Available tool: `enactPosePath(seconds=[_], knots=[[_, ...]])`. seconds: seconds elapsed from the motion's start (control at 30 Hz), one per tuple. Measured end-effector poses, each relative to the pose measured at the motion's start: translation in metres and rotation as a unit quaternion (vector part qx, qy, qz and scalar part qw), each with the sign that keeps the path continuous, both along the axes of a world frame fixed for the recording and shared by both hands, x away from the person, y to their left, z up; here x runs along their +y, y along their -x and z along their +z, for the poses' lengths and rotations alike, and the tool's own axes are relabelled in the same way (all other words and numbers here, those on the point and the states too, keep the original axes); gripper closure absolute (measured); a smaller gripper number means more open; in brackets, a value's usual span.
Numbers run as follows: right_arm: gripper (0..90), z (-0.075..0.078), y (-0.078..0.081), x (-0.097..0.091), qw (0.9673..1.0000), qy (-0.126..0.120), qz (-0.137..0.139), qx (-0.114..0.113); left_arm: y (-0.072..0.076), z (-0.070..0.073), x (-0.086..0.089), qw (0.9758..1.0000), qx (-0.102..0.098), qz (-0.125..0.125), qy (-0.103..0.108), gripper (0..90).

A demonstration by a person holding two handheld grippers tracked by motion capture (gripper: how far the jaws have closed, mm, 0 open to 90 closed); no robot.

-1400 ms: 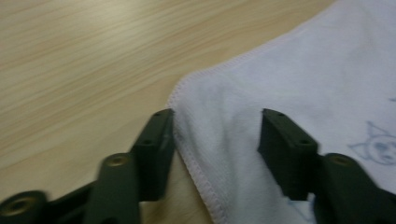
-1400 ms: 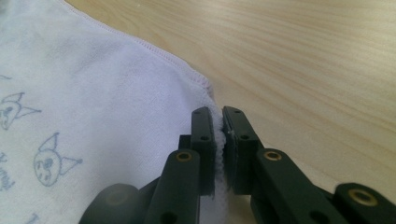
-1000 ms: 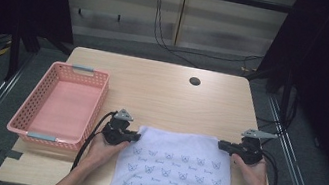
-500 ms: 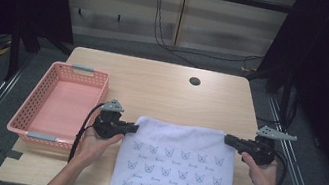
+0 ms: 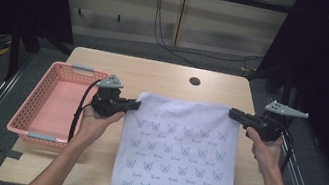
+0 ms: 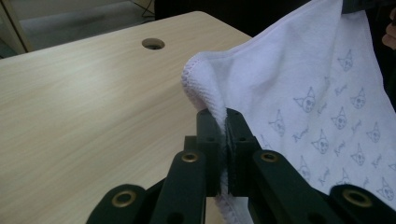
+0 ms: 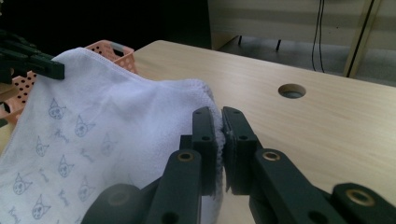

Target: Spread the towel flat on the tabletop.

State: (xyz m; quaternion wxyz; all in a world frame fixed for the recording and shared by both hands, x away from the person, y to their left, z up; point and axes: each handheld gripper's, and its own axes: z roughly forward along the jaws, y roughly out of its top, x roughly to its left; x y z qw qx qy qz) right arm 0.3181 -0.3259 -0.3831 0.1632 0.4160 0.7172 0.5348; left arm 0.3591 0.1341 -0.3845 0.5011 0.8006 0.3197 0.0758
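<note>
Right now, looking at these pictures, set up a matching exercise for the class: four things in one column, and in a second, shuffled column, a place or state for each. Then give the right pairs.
Column one:
1. towel
2. basket
3. left gripper
4. round hole

Column two:
A. pink, at the table's left side, nothing in it
B. in the tabletop near the far edge
C. white with small cat faces, held up by two corners
D. clamped on the towel's left corner

Pairs: 1-C, 2-A, 3-D, 4-B
</note>
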Motion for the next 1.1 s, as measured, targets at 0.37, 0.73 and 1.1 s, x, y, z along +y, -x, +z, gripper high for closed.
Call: enactPosePath(seconds=[0.37, 0.73, 1.1], knots=[[84.9, 0.026, -0.031, -0.009, 0.9997, 0.011, -0.017, -0.010, -0.035, 0.025, 0.011, 0.9993, -0.018, 0.030, 0.011, 86.6], [85.3, 0.058, -0.072, -0.004, 0.9988, 0.015, -0.041, -0.022, -0.066, 0.054, 0.010, 0.9973, -0.041, 0.051, 0.033, 86.7], [85.4, 0.060, -0.065, 0.001, 0.9993, 0.013, -0.025, -0.024, -0.049, 0.049, 0.010, 0.9982, -0.043, 0.039, 0.013, 86.7]])
